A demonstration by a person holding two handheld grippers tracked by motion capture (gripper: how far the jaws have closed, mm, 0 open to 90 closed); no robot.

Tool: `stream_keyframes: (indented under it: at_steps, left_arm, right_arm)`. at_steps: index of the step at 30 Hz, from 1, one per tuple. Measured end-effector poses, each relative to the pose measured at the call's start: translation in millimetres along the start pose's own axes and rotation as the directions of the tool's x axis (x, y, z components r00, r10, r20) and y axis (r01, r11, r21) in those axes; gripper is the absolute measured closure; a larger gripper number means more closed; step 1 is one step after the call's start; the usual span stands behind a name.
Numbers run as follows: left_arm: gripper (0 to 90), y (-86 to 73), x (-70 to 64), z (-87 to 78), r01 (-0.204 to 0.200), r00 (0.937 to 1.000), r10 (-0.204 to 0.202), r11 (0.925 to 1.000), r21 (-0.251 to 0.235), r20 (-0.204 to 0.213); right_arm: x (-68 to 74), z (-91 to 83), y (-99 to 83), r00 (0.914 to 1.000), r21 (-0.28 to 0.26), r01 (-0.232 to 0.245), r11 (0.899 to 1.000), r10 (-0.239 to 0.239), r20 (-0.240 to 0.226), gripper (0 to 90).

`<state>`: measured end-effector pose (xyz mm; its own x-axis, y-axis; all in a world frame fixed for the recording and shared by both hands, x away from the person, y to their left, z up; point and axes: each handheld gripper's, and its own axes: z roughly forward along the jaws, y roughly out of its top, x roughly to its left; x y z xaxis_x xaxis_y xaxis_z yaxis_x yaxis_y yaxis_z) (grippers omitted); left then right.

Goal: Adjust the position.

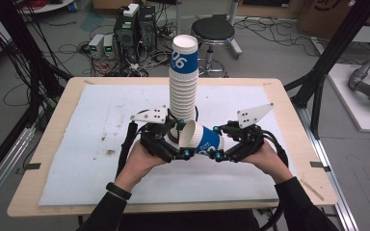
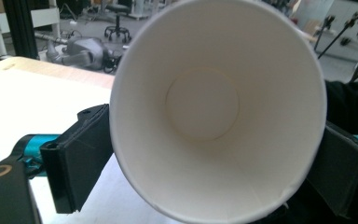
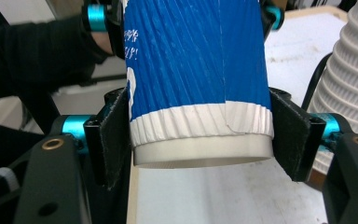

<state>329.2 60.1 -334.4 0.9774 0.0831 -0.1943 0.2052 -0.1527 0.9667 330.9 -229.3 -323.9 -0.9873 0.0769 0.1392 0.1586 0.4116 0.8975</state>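
Observation:
One blue-and-white paper cup lies on its side just above the white mat, held between both grippers. Its open mouth faces my left gripper, whose jaws are shut on the cup's sides near the rim. My right gripper is shut on the cup's base end, pads pressed on the blue ribbed wall. A tall upright stack of the same cups stands right behind the held cup, and its white ribbed side shows in the right gripper view.
A white mat covers most of the wooden table. Beyond the far edge are a black stool, computer boxes and floor cables. Black frame posts rise at the right.

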Motion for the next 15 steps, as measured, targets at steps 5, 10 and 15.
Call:
stream_keyframes:
  at_steps: [5,10,15]
  left_arm:
    - [16.1,0.7,-0.8,-1.4,-0.001,0.9998,0.002,0.9986,-0.053,0.022]
    - [19.3,1.0,-1.0,-3.0,-0.012,0.9997,0.013,0.9989,-0.045,0.019]
    - [20.5,2.0,-1.9,-4.0,-0.031,0.9995,0.031,0.9995,-0.011,0.01]
  right_arm:
    - [0.1,2.7,-1.6,1.0,-0.021,0.006,1.0,-0.006,0.0,29.1]
    - [-0.1,6.9,-2.6,1.0,-0.005,0.002,1.0,-0.002,-0.006,29.2]
    - [0.8,10.9,-3.1,1.0,0.024,0.005,1.0,-0.005,-0.001,28.6]
